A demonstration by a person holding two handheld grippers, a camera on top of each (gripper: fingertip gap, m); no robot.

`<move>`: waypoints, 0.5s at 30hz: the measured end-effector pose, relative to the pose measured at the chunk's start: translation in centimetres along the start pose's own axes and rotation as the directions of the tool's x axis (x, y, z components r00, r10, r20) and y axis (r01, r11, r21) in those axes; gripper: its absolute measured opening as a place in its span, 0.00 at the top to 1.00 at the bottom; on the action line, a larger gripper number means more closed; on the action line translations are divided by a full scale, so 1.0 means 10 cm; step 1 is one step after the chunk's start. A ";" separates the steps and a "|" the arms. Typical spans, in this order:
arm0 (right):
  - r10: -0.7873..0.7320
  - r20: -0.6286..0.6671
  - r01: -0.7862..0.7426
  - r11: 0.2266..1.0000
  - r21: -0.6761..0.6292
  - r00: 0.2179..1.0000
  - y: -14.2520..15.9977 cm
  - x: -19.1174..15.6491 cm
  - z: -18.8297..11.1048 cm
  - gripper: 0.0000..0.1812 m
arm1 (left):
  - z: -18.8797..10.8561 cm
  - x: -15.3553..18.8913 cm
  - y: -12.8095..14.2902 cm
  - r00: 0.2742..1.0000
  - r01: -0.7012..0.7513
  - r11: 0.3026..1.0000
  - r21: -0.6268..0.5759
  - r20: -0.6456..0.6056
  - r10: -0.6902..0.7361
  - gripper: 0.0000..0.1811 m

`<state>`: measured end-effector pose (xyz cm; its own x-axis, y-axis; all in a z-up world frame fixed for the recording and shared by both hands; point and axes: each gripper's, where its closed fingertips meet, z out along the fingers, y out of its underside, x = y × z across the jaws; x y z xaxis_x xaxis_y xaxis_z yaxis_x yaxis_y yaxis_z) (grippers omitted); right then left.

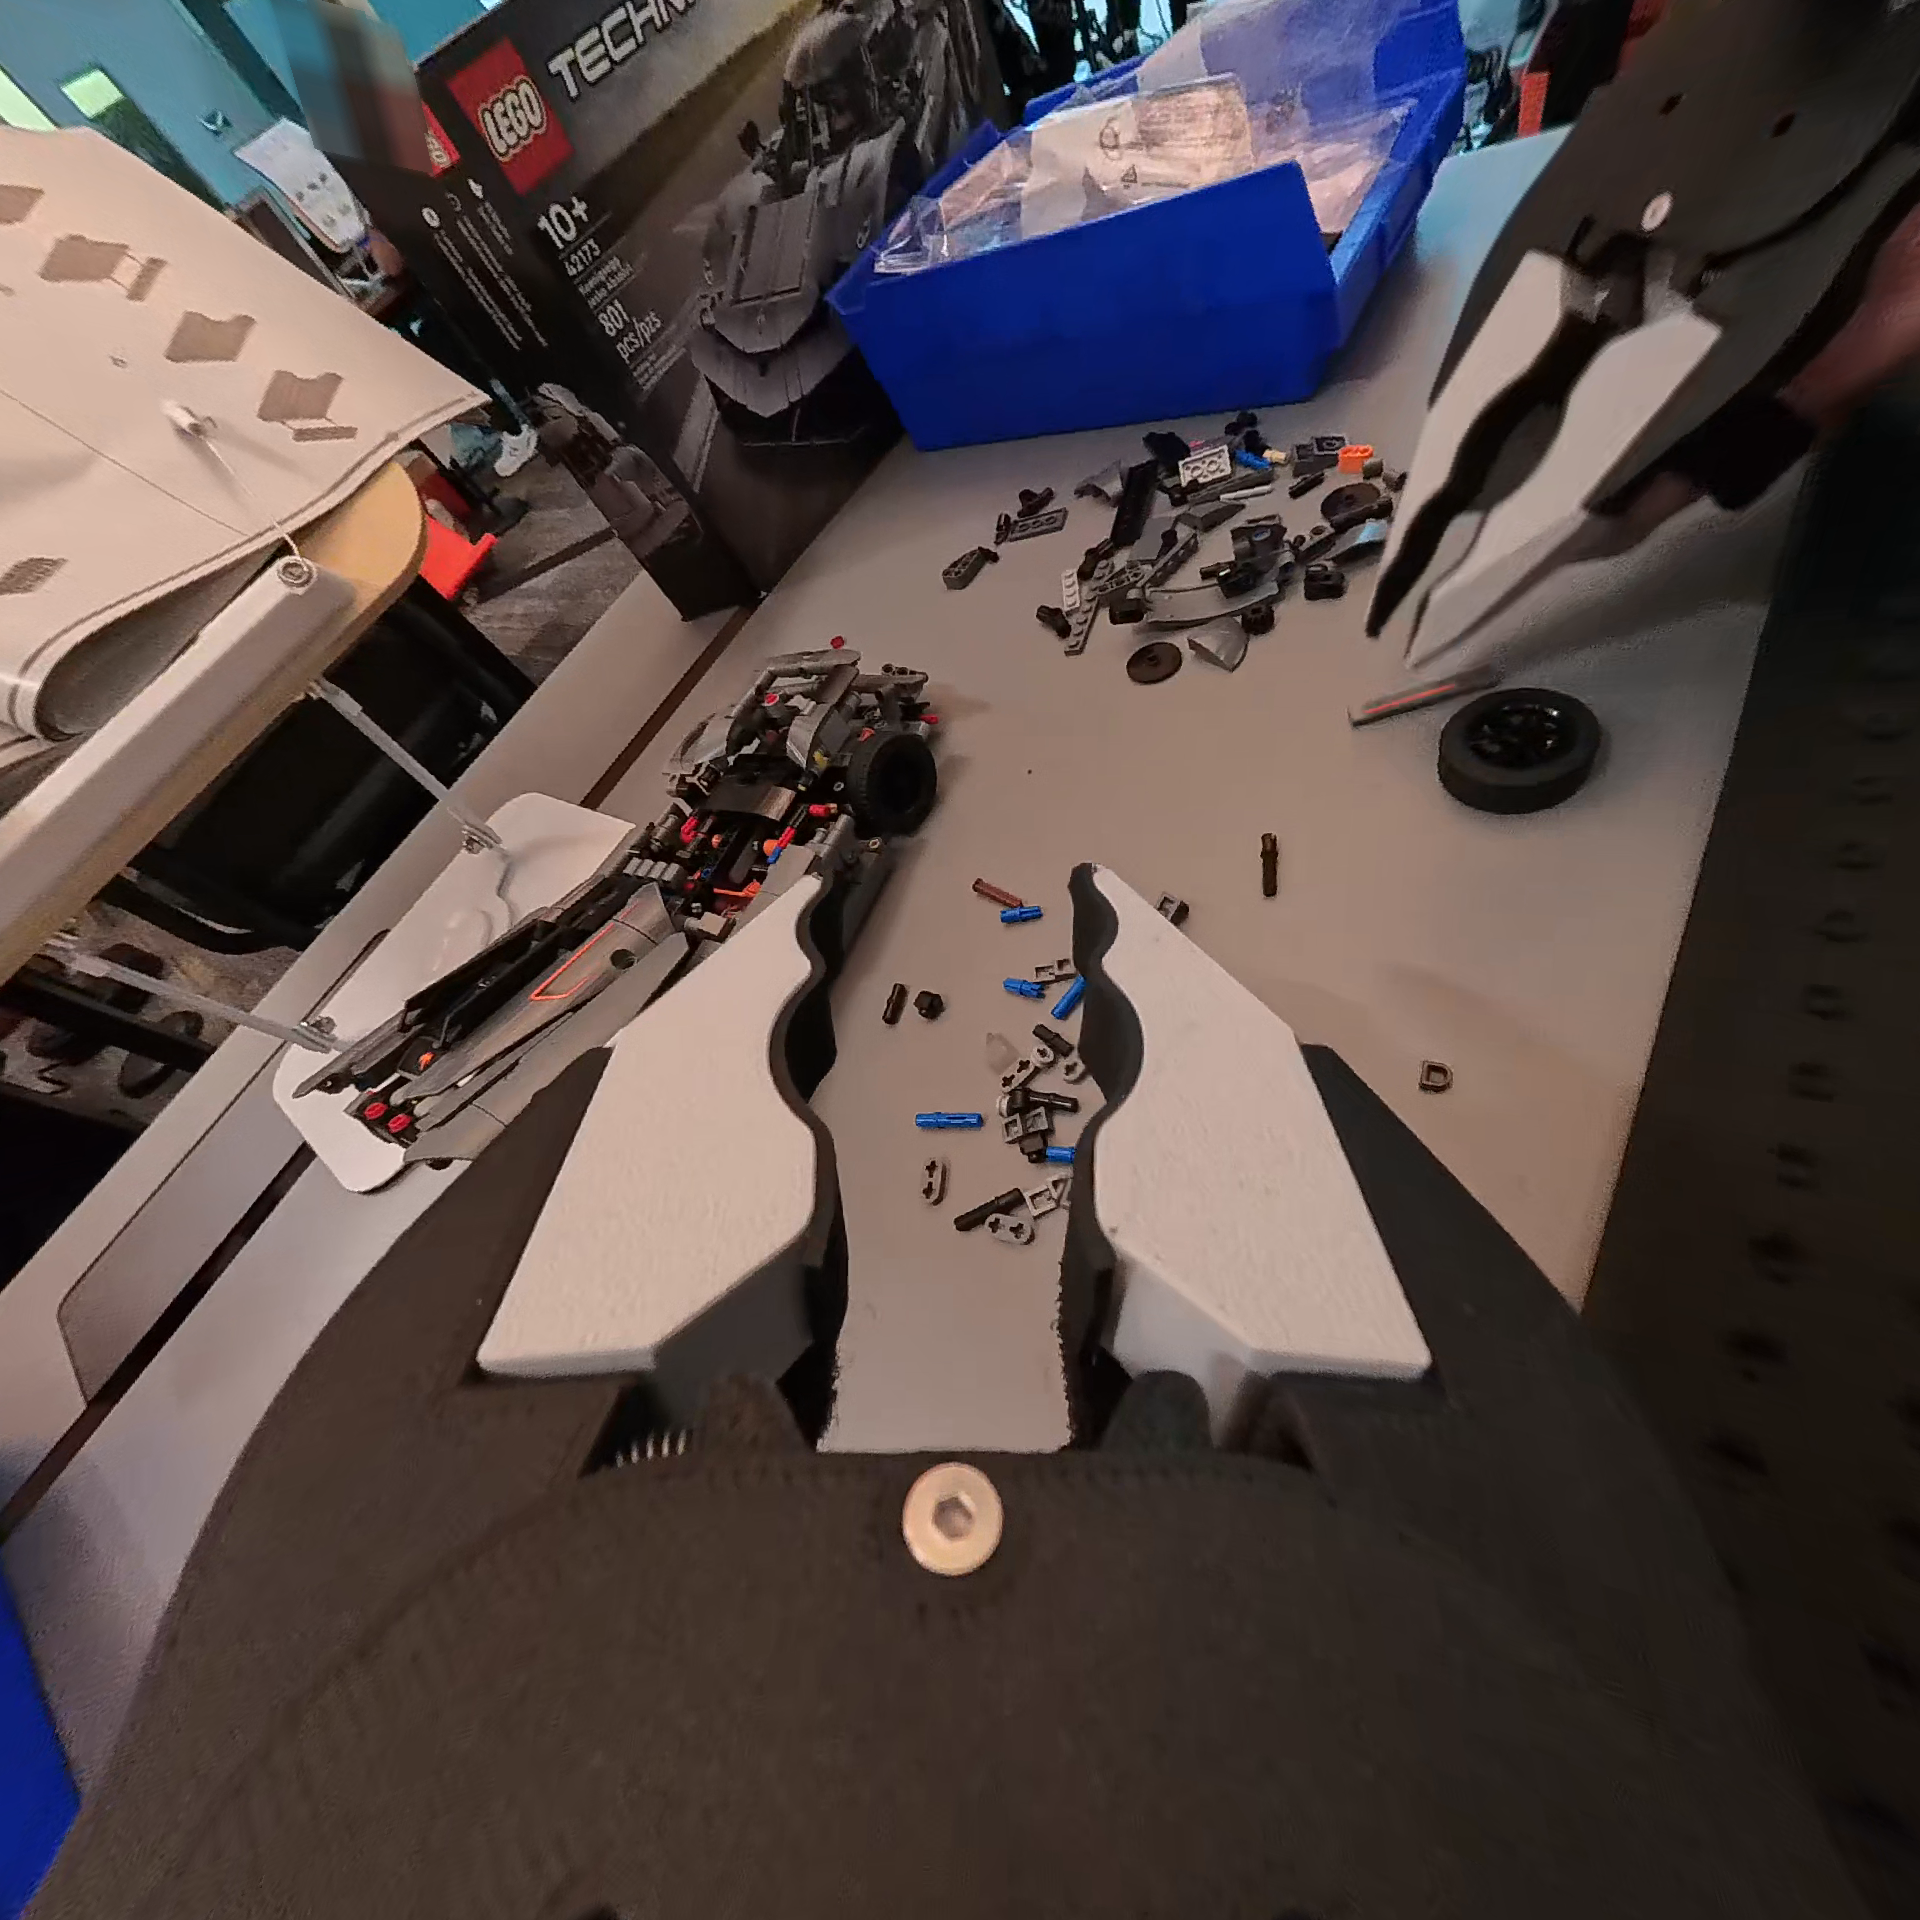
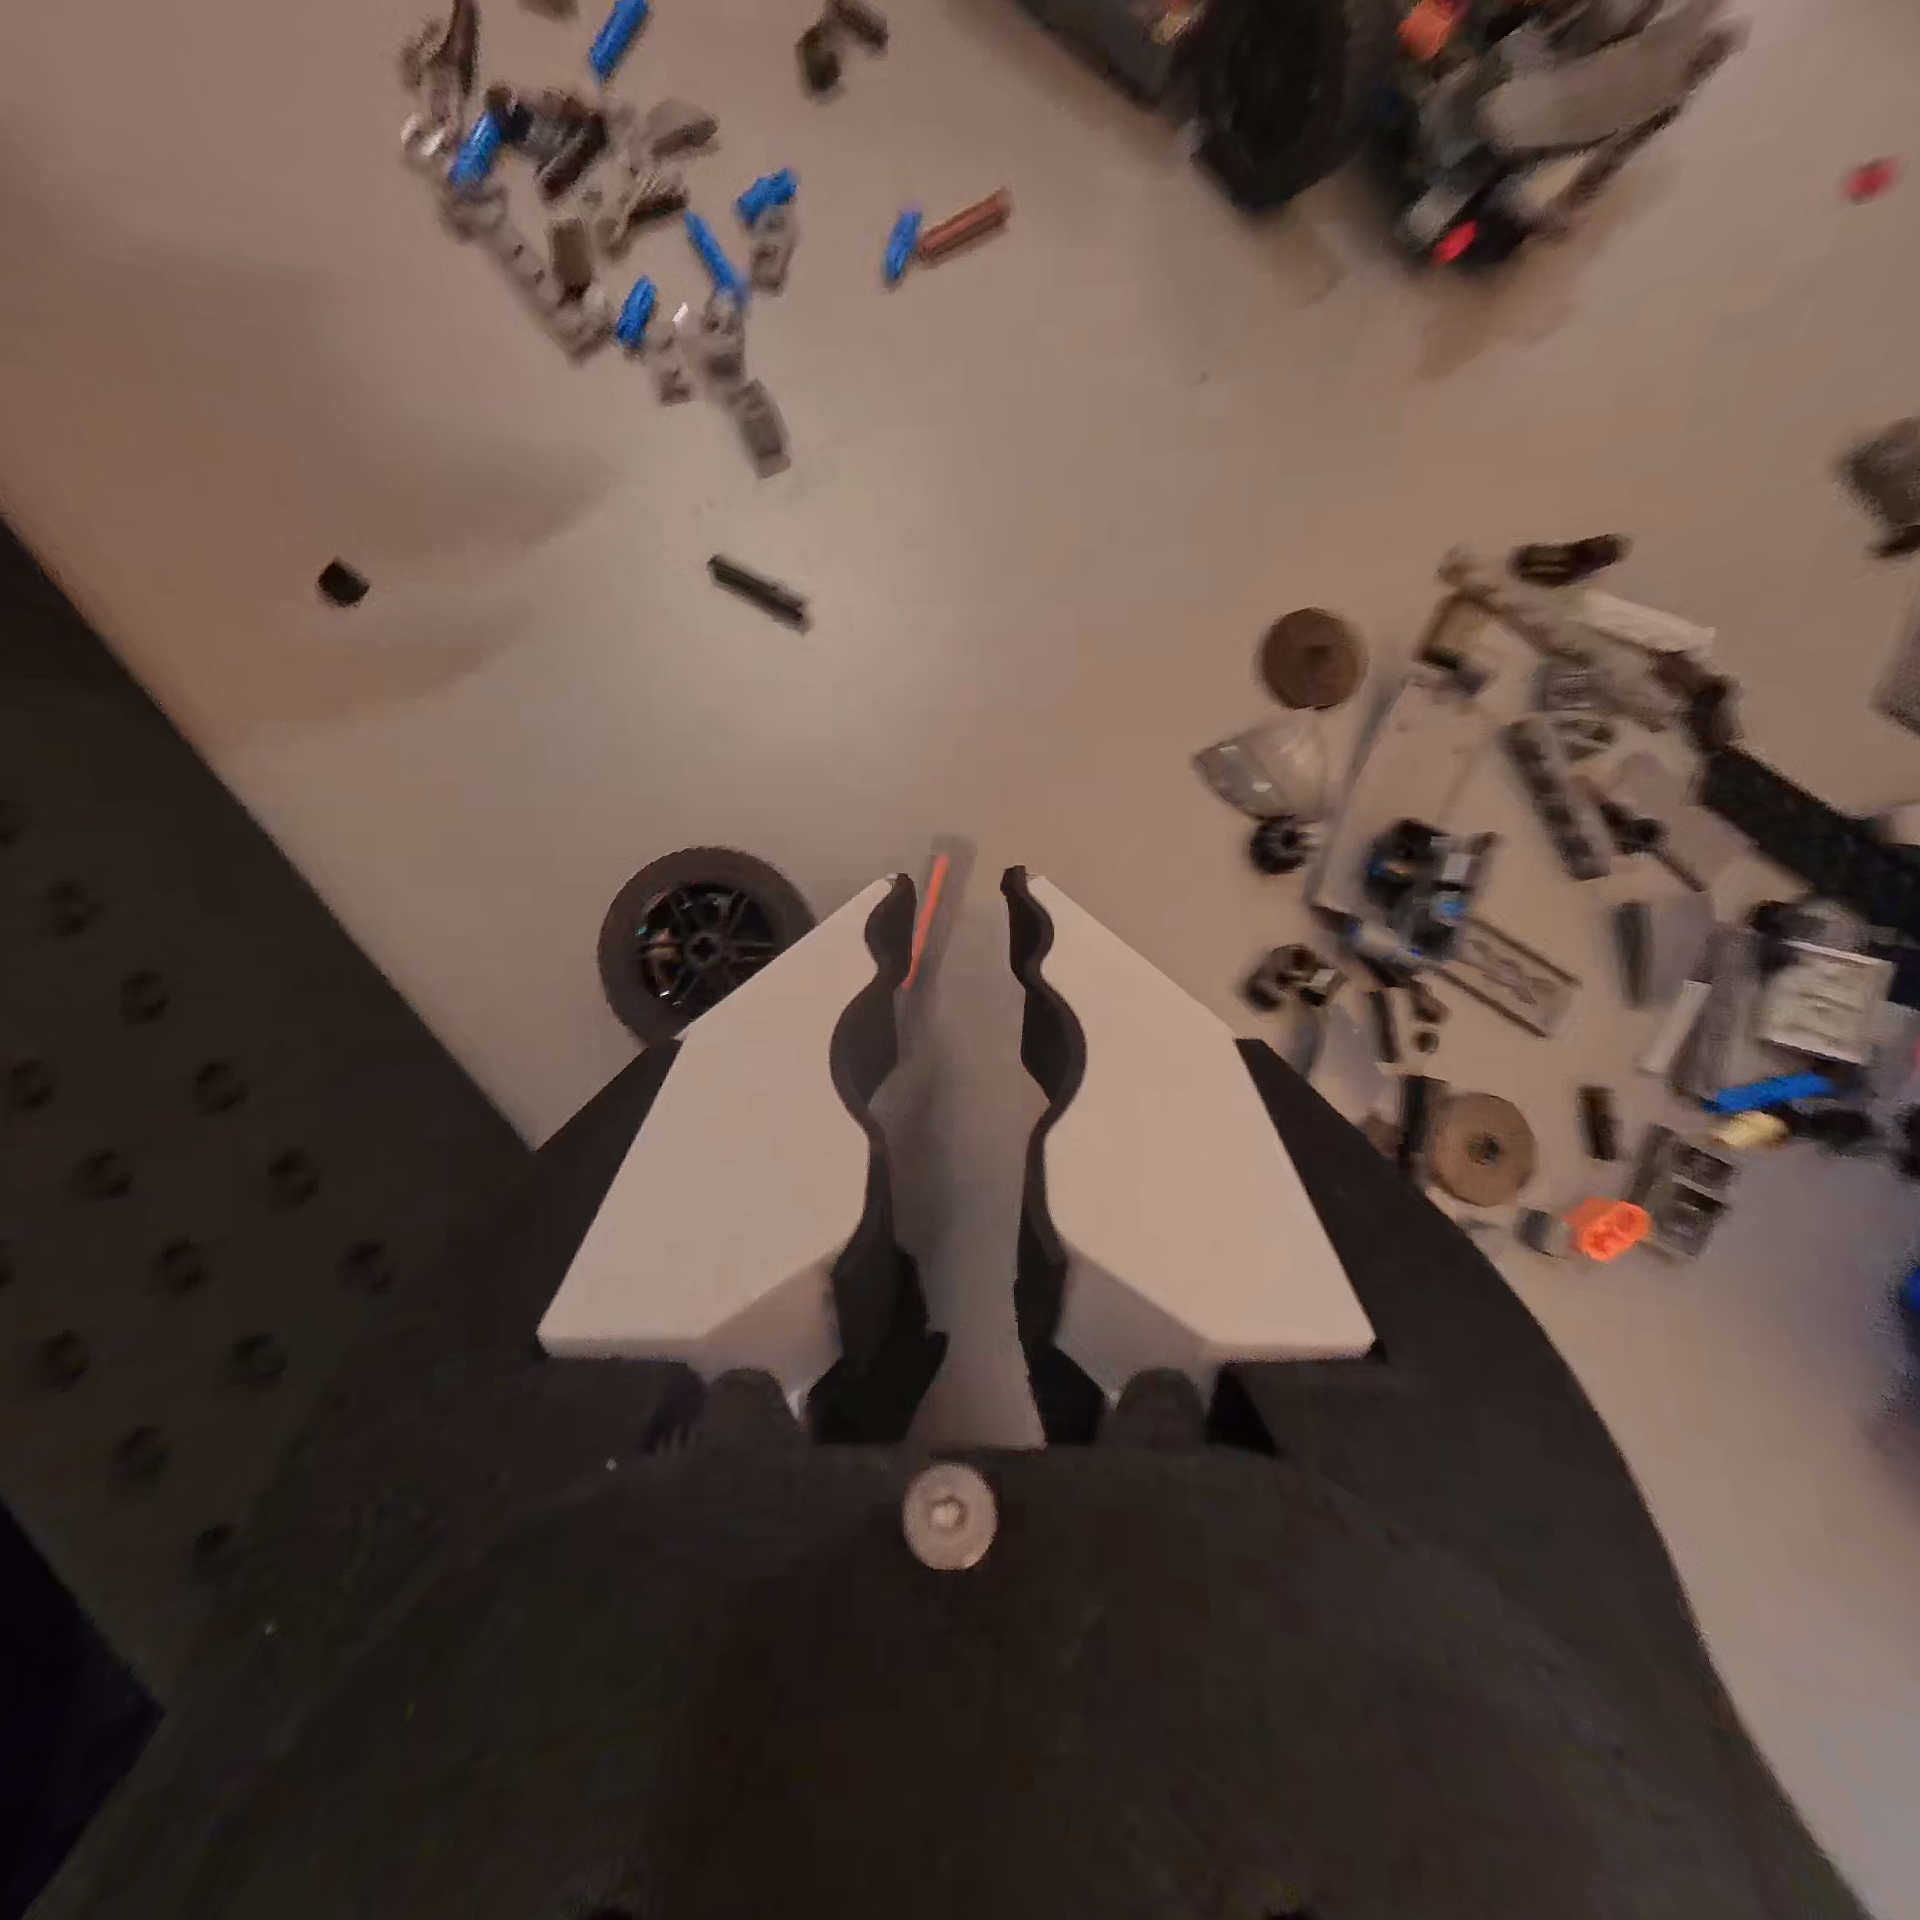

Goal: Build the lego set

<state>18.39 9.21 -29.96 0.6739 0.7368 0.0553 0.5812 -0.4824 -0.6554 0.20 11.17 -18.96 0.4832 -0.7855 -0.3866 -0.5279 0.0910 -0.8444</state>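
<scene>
On the grey table (image 1: 1195, 790), toward the far side: a blue bin (image 1: 1091, 312) holding clear plastic bags, and left of it a black set box (image 1: 644, 343) standing upright. Nearer, at the table's left edge, the half-built car (image 1: 665, 894), grey and black with orange trim, one tyre fitted at its far end; its nose lies on a white plate.

Left gripper (image 1: 945, 894) held above the table just right of the car, jaws wide apart, nothing between them. Beneath and past its tips, a scatter of small pins and connectors (image 1: 1023, 1081), blue, black and grey.

Right gripper (image 2: 954, 878) tipped down over the table's right side, jaws parted by a narrow gap. A thin dark strip with an orange line (image 2: 928, 925) sits in that gap close against the left finger; cannot tell whether it is pinched or only lying underneath. Left wrist view shows the strip on the table at the fingertips.

Loose wheel (image 2: 698, 940) flat on the table, just beside the strip. Larger parts pile (image 1: 1205, 540) in front of the bin.
</scene>
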 end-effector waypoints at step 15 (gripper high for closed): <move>0.084 -0.270 -0.103 0.993 -0.055 0.959 -0.80 1.51 -0.22 0.87 | 0.04 -0.02 0.03 0.998 0.059 0.998 0.034 -0.002 -0.059 0.78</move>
<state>24.88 23.16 -22.25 0.8185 0.5383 0.2007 0.5330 -0.5809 -0.6152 0.25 11.63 -19.27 0.5121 -0.7906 -0.3357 -0.4747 0.0652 -0.8777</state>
